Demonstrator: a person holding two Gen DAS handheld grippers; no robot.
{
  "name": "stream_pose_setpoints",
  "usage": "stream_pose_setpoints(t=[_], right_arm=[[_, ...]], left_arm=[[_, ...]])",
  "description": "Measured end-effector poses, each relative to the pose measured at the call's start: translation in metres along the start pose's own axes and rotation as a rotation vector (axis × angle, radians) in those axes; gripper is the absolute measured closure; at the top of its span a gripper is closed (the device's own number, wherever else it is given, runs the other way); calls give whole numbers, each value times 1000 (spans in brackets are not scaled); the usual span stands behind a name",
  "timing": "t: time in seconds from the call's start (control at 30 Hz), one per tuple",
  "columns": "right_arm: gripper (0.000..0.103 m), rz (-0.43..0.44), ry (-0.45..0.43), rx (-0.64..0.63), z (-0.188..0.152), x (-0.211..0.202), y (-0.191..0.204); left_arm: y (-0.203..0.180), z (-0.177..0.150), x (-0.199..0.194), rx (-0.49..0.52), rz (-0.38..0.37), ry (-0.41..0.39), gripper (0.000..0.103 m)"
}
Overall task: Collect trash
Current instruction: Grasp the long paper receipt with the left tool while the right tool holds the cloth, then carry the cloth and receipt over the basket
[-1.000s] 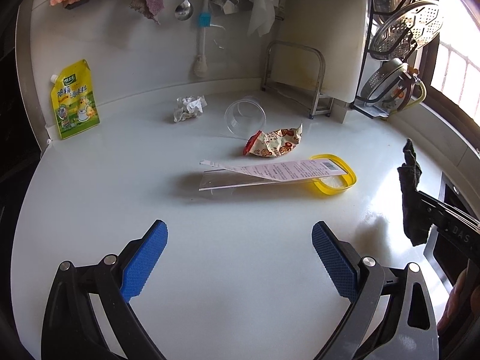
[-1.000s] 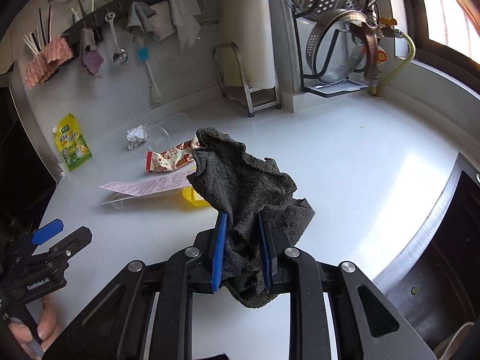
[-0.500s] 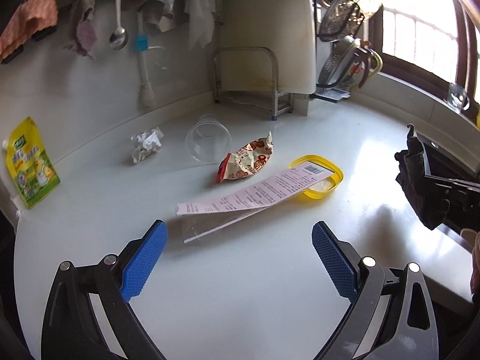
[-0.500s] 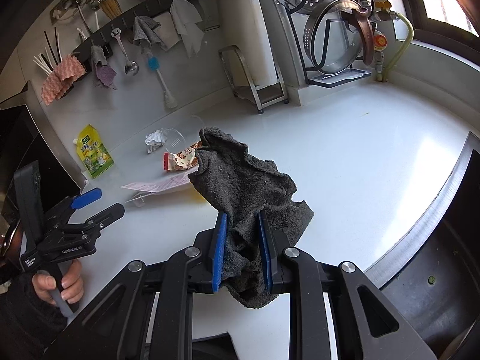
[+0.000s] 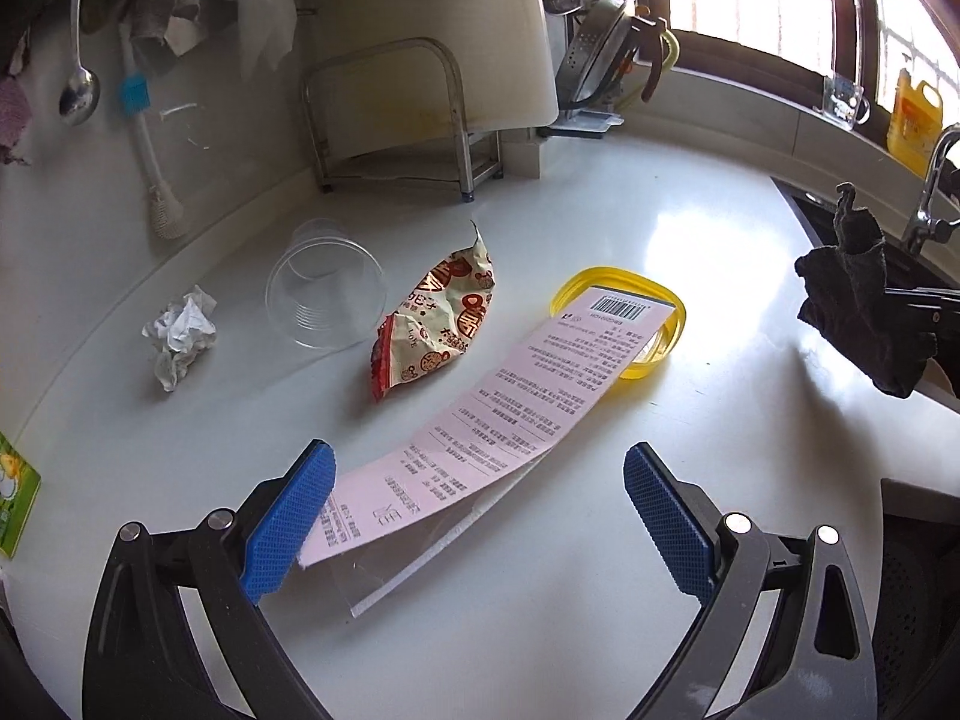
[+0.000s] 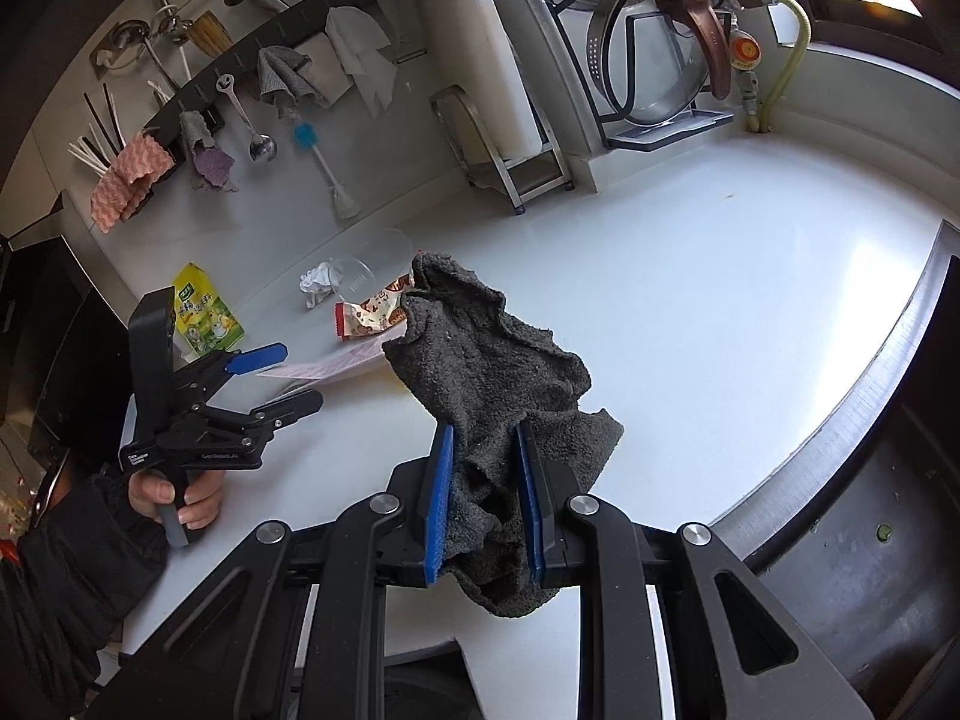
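Trash on the table starts with the pink receipt lying between the wide-open, empty left tongs, which should dip low and pinch its near end flat, while the right tongs stay-clear clamped on a dark rag.

The red-and-cream snack wrapper carried the word "LOVE". The pink receipt bore a barcode at its far end; its printed lines and the yellow pouch's characters were too small to read.
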State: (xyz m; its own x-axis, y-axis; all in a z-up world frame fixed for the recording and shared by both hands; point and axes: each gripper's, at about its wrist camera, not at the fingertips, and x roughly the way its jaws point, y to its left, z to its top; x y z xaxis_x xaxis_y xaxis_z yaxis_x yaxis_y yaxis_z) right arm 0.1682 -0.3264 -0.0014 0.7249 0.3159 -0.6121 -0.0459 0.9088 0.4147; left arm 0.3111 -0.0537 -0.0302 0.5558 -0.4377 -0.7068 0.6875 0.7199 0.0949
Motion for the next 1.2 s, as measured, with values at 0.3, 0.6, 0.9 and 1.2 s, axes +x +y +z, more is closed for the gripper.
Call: stream_pose_setpoints(t=[0.3,0.6,0.9,1.2], right_arm=[[83,21,8,6,-1,3,-1],[83,28,-3,1,-1,1,0],[83,20,3,-20,-2,2,4],[85,-10,51,-85,-5,10,18]], left_arm=[[-7,6,25,81,-13,69,8],[-2,8,30,53,-52,99,41],[-6,2,7,-47,-66,85,86],[-19,-4,-21,-141,-17,64,88]])
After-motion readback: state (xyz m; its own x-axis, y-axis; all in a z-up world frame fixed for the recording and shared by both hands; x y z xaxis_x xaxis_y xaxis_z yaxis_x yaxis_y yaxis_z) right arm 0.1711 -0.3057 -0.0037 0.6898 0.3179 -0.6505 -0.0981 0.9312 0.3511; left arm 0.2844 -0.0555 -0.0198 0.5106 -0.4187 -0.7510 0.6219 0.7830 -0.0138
